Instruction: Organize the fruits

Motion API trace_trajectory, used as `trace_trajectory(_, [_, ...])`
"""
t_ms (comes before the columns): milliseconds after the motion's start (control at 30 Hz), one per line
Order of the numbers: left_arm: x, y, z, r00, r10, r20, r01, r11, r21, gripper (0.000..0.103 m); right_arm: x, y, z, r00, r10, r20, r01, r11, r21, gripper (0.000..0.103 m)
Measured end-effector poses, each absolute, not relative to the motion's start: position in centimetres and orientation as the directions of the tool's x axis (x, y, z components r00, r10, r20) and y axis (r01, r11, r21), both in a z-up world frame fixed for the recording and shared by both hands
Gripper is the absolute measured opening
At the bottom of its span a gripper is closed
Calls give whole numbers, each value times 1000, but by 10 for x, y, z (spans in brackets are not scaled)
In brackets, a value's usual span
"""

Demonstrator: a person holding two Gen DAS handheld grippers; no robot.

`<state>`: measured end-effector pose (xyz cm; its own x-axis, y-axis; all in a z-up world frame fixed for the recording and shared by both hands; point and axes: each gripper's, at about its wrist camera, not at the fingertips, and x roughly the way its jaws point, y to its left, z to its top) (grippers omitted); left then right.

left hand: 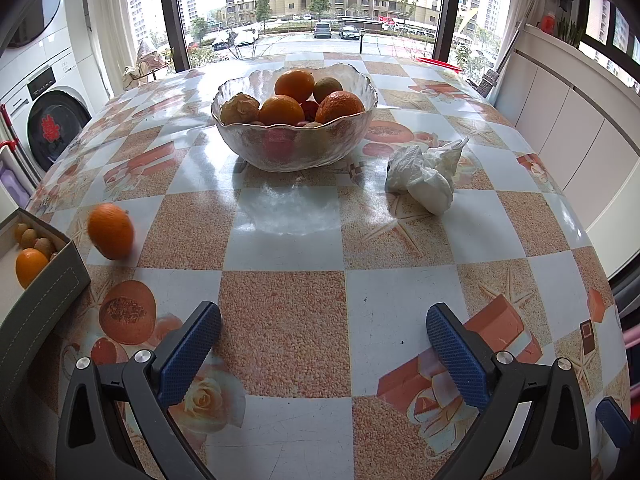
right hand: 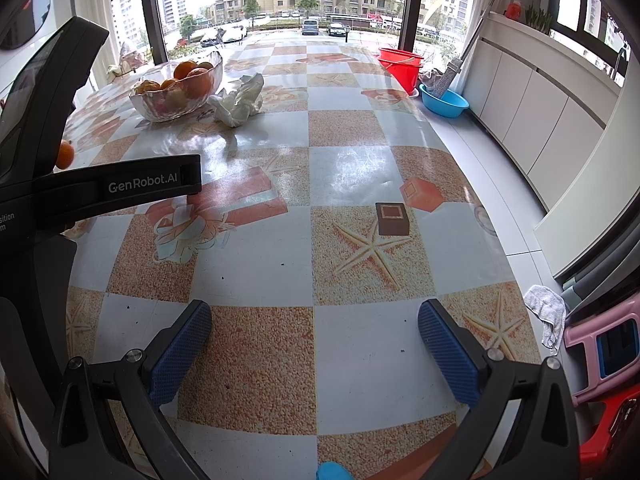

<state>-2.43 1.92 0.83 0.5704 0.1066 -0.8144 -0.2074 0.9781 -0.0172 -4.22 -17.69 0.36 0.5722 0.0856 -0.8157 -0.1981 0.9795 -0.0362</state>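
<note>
Fruits sit in three places, so the sorting looks partly done at best. Most are heaped in the scalloped clear glass bowl (left hand: 294, 120) toward the far side of the worktop (left hand: 280, 344): several oranges, a greenish round fruit, a wrinkled yellowish one and some red ones lower down. A loose, slightly blurred orange (left hand: 111, 231) lies on the checked tablecloth, well apart from the bowl and just beside the grey cardboard box (left hand: 44, 292) at the left edge. That box holds one more orange (left hand: 30, 266) and a few brown kiwis (left hand: 34, 240). Which container is the goal cannot be told; as a judgement, the loose orange is the obvious piece left to place, and the mixed bowl may need separating too.

A crumpled white tissue or plastic bag (left hand: 424, 172) lies to the right of the bowl. The left hand-held gripper (left hand: 323, 350) hovers above bare tablecloth with blue pads spread wide, holding nothing. The right hand-held gripper (right hand: 314, 350) is likewise spread and empty, near the worktop's right edge.
</note>
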Motion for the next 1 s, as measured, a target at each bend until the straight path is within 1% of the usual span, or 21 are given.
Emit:
trace_trajectory(533, [-30,19,9,571,107,-814,-207,978,-17,103,-42,-176,4,570,82,-817,-196,980,-38,103])
trace_trajectory(767, [-33,22,10,571,107,-814,-207,978,-17,103,-46,-175,5,572,37,-819,-124,991,-42,103])
trace_trajectory(1000, [-28,17,8,571,107,-814,-207,978,-17,103,-47,-175,5,573,35,-819,-115,993,-38,103])
